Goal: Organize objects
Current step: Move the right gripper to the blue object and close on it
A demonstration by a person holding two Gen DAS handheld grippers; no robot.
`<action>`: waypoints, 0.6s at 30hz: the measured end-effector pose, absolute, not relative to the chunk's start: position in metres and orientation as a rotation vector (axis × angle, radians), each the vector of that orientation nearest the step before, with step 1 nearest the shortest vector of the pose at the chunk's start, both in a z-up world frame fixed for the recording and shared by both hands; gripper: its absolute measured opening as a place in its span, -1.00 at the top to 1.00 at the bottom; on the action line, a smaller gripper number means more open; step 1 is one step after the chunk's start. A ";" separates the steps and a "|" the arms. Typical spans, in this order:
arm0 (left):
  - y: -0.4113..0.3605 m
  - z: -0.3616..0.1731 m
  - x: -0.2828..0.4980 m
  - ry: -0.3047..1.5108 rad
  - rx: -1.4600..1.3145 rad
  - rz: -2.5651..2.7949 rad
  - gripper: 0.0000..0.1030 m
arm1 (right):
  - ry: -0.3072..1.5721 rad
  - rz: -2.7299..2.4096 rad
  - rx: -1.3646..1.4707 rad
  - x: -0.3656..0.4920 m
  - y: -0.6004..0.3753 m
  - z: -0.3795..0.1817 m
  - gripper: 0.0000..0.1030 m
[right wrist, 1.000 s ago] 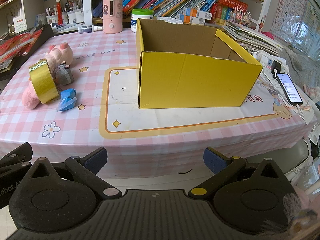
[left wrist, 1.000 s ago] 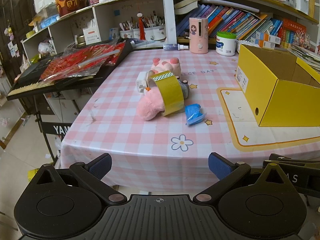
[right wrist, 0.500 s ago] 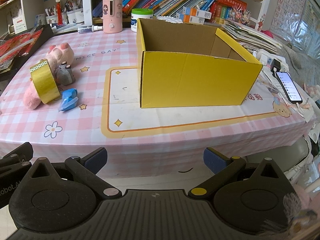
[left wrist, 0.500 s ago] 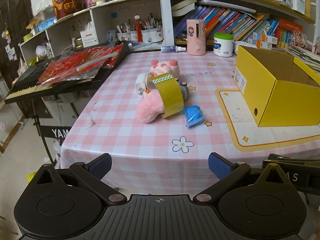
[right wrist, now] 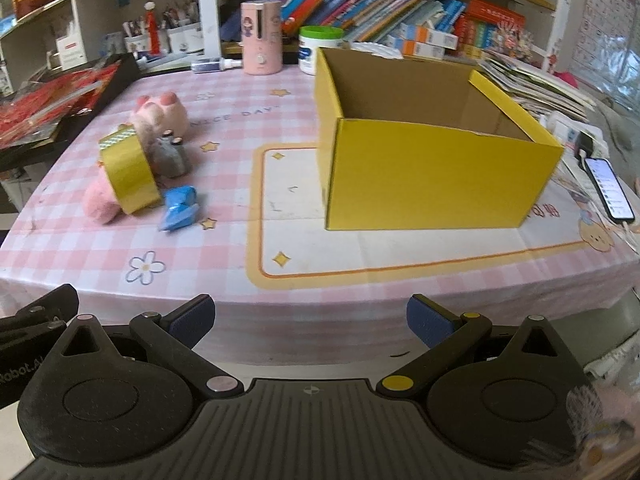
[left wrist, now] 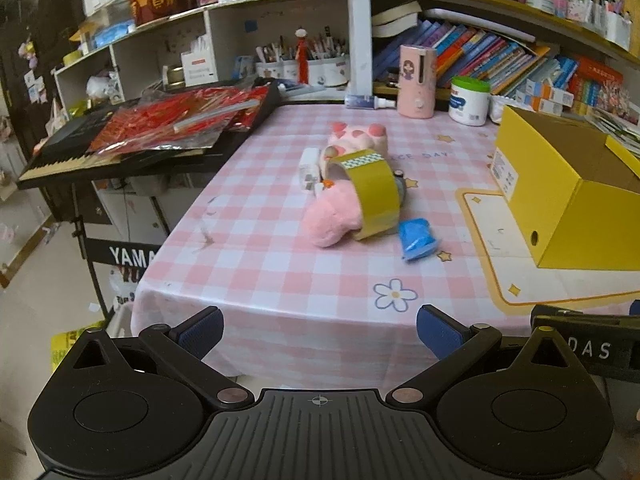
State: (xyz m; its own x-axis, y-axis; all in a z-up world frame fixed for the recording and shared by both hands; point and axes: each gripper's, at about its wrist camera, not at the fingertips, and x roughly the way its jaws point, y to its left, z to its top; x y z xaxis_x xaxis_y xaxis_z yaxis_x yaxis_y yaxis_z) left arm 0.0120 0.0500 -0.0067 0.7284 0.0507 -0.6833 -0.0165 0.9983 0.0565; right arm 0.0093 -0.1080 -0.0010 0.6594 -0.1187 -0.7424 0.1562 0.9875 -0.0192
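Note:
A pink plush toy (left wrist: 340, 216) (right wrist: 158, 118) lies on the pink checked table (left wrist: 280, 272) with a yellow tape roll (left wrist: 374, 196) (right wrist: 128, 172) leaning on it. A blue wrapped packet (left wrist: 416, 238) (right wrist: 178, 208) lies beside them, a small grey object (right wrist: 170, 156) behind, and a white charger (left wrist: 309, 168) at the far side. An open yellow cardboard box (left wrist: 560, 192) (right wrist: 424, 148) stands to the right, empty as far as I see. My left gripper (left wrist: 318, 328) and right gripper (right wrist: 308, 314) hang open before the table's near edge, holding nothing.
A keyboard with red foil packets (left wrist: 176, 120) juts out left of the table. A pink dispenser (right wrist: 260, 38) and white tub (right wrist: 320, 46) stand at the back, below bookshelves. A phone (right wrist: 610, 188) lies at the right edge, beside paper stacks.
Both grippers have drifted slightly nearer the table and higher; the right view now looks more down into the box. The objects have not moved, and both grippers stay open.

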 end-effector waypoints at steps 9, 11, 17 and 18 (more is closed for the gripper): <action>0.068 -0.004 0.023 0.699 0.044 0.127 -1.00 | 0.727 -0.032 0.008 0.027 -0.090 0.008 -0.94; 0.072 -0.004 0.025 0.680 0.041 0.156 -1.00 | 0.681 -0.006 -0.005 0.031 -0.086 0.011 -0.94; 0.084 -0.008 0.033 0.679 0.015 0.222 -1.00 | 0.705 0.083 0.005 0.058 -0.078 0.013 -1.00; 0.087 -0.010 0.036 0.697 0.000 0.223 -1.00 | 0.730 0.096 0.008 0.064 -0.077 0.011 -1.00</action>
State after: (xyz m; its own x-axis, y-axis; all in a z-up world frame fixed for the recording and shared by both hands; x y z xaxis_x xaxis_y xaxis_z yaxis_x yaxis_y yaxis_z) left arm 0.0356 0.0865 -0.0097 0.7442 0.2039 -0.6361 -0.2036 0.9762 0.0747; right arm 0.0643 -0.0770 0.0114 0.7407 0.0906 -0.6657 -0.0853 0.9955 0.0407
